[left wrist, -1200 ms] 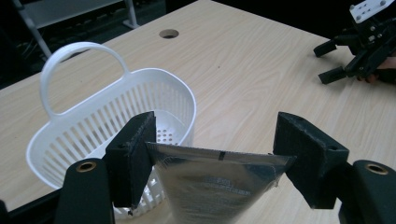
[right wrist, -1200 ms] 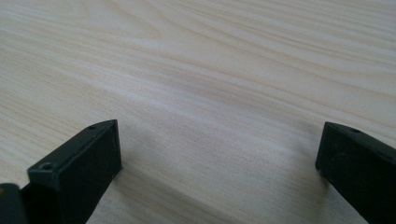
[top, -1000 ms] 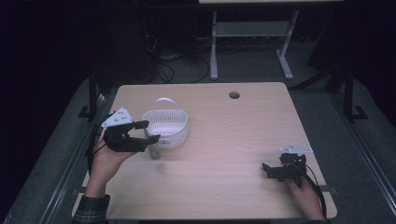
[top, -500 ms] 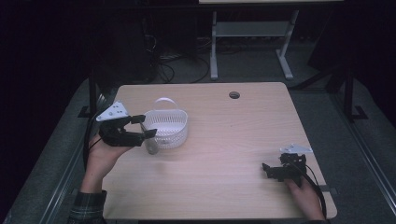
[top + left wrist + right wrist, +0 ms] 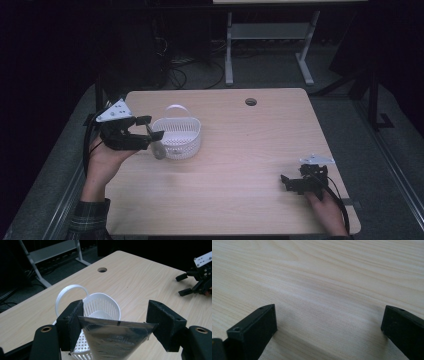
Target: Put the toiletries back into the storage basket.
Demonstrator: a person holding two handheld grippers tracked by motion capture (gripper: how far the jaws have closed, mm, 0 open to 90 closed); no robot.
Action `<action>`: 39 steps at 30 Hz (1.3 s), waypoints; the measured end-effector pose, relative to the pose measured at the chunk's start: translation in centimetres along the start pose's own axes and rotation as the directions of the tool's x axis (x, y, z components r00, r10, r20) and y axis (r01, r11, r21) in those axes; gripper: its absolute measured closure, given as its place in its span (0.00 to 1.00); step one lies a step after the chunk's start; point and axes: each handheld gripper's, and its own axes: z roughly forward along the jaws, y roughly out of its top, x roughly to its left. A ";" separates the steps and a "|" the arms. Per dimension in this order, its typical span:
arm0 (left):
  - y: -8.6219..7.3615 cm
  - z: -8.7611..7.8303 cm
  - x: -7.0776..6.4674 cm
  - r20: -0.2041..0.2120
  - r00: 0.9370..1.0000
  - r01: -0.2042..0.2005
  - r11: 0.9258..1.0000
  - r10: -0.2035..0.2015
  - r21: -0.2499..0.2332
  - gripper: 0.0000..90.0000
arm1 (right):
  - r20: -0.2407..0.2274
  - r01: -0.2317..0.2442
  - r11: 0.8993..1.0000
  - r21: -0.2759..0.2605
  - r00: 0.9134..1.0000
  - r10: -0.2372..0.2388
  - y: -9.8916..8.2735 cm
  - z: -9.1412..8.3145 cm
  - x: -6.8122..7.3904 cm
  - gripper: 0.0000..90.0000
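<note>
Wooden table (image 5: pixel 240 150) holds white basket (image 5: pixel 178 136); dark room around.

The bench (image 5: pixel 240 170) carries one white perforated basket (image 5: pixel 177 136) with one loop handle; one silvery pouch (image 5: pixel 115 340), two grippers and one hole (image 5: pixel 251 102).

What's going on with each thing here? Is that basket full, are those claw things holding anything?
White perforated plastic basket: upright on the table, handle raised, nothing visible inside.
Shiny silver tube with crimped end: held at its crimped end, hanging beside the basket, above the table.
Left gripper: shut on the tube, raised.
Right gripper: open, holding nothing, low over the table.
Light wooden table: bare around the basket; round hole uncovered.
</note>
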 end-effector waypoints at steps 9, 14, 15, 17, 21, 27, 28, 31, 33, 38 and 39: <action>1.0 -0.3 0.4 -0.011 1.000 -0.005 1.000 0.005 -0.003 0.33 | 0.000 -0.002 1.000 -0.002 1.000 0.002 0.0 0.0 0.0 0.00; 1.4 -0.4 0.6 -0.016 1.000 -0.004 1.000 0.004 -0.008 0.33 | 0.000 0.000 1.000 -0.001 1.000 0.000 0.0 0.0 0.0 0.00; 1.6 -0.4 0.8 -0.017 1.000 -0.008 1.000 0.008 -0.002 0.33 | 0.000 -0.001 1.000 -0.001 1.000 0.001 0.0 0.0 0.0 0.00; 1.7 -0.3 0.9 -0.019 1.000 -0.007 1.000 0.007 -0.003 0.33 | 0.000 0.000 1.000 -0.001 1.000 0.000 0.0 0.0 0.0 0.00; 1.9 -0.2 1.3 -0.022 1.000 0.003 1.000 -0.003 -0.006 0.33 | -0.001 -0.001 1.000 -0.001 1.000 0.001 0.0 0.0 0.0 0.00; 2.2 -0.1 1.9 -0.018 1.000 0.015 1.000 -0.015 -0.011 0.33 | 0.000 0.002 1.000 -0.003 1.000 -0.002 0.0 0.0 0.0 0.00; 2.2 -0.1 2.0 -0.019 1.000 0.014 1.000 -0.014 -0.009 0.33 | 0.000 -0.001 1.000 -0.001 1.000 0.001 0.0 0.0 0.0 0.00; 2.4 0.1 2.2 -0.023 1.000 0.019 1.000 -0.019 -0.014 0.33 | 0.000 0.000 1.000 -0.002 1.000 0.000 0.0 0.0 0.0 0.00; 2.5 0.3 2.5 -0.029 0.999 0.021 1.000 -0.021 -0.015 0.33 | 0.000 0.000 1.000 -0.002 1.000 0.000 0.0 0.0 0.0 0.00; 2.8 0.8 3.0 -0.044 0.999 0.016 1.000 -0.017 -0.014 0.33 | 0.000 0.000 1.000 -0.002 1.000 0.000 0.0 0.0 0.0 0.00; 2.8 1.0 3.1 -0.048 0.999 0.021 1.000 -0.022 -0.015 0.33 | 0.000 0.000 1.000 -0.002 1.000 0.000 0.0 0.0 0.0 0.00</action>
